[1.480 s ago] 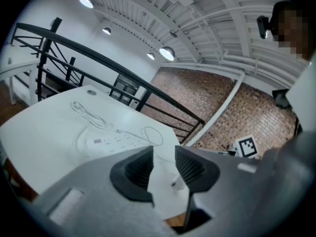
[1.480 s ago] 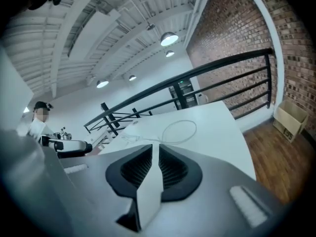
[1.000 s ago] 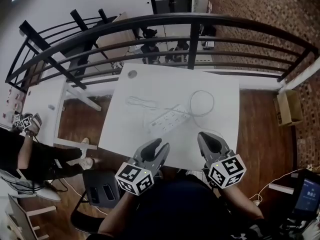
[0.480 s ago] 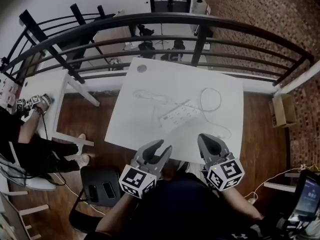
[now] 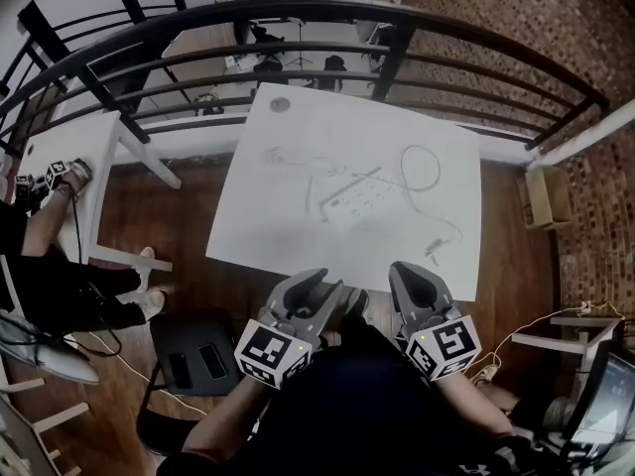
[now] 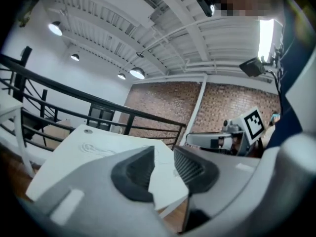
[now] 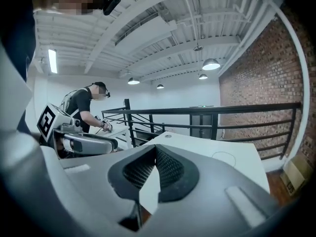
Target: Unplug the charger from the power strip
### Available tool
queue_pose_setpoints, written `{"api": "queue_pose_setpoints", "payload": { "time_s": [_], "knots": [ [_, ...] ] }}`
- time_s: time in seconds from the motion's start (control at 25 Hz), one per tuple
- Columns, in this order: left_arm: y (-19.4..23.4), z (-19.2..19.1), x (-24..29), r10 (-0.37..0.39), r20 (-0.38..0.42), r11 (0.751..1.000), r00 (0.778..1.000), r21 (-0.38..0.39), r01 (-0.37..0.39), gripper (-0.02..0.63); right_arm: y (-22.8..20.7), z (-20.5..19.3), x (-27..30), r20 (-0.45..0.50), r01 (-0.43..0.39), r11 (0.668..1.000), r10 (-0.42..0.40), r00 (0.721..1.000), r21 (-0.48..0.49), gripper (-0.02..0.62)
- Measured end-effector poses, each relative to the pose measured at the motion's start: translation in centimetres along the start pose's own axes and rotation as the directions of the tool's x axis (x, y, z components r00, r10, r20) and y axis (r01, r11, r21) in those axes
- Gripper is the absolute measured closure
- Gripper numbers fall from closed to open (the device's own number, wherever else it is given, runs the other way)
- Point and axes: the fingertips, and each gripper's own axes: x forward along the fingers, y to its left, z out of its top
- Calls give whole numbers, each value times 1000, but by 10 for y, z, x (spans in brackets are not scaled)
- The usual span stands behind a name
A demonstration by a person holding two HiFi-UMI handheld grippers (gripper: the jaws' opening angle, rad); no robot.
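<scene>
head view: white tabletop mid-frame. power strip near its centre, thin white cables curling off it; charger too small to pick out. cardboard box on floor at right edge, contents not visible. left claw and right claw at lower centre, below tabletop's near edge, well apart from strip.
left gripper view: jaws partly apart, just been closing, nothing between.
right gripper view: jaws pressed together, empty.
</scene>
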Motion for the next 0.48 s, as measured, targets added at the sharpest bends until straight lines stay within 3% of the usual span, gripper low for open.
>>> {"api": "queue_pose_setpoints", "payload": {
  "time_s": [0.28, 0.48],
  "knots": [
    [-25, 3, 6, -68, 2, 998, 998, -20, 68, 488, -2, 0, -11, 4, 34, 999, -34, 999, 39, 584],
    [-43, 6, 19, -59, 2, 998, 998, -13, 59, 494, -17, 8, -17, 46, 12, 998, -15, 999, 57, 584]
  ]
}}
